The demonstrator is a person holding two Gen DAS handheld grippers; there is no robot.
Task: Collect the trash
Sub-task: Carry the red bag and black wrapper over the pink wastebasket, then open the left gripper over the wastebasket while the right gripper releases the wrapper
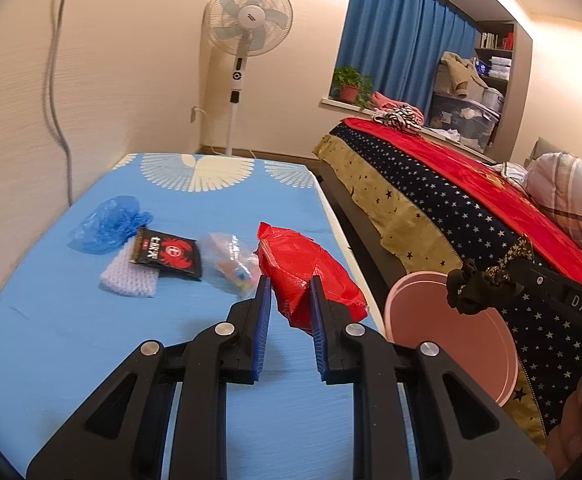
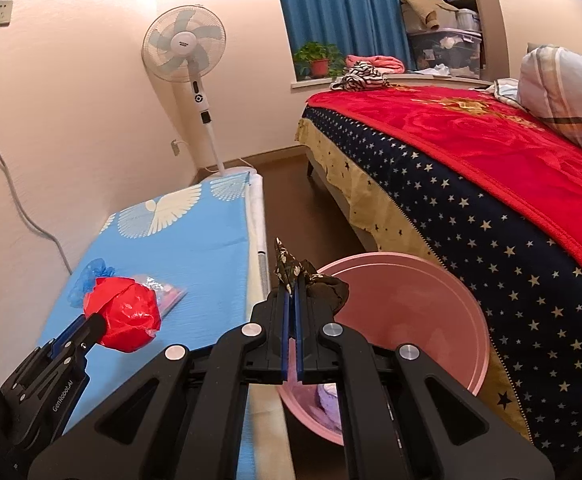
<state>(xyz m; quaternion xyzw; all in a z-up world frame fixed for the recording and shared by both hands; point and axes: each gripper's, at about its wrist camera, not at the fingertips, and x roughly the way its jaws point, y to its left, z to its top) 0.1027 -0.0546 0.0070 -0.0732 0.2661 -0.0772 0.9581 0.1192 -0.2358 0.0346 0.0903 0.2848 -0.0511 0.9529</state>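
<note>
Blue-covered table (image 1: 91, 340) beside starry bed (image 1: 451, 208)

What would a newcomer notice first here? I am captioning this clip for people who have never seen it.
The left gripper pinches a shiny red plastic packet above the blue patterned table. The right gripper clamps a dark floral fabric scrunchie over the round pink plastic bin beside the red-blanketed bed.

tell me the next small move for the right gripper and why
Probably carry the right gripper a little further over the pink bin and open it. It is shut on a dark floral scrunchie that hangs at the bin's near rim, so releasing now might drop it on the edge.
</note>
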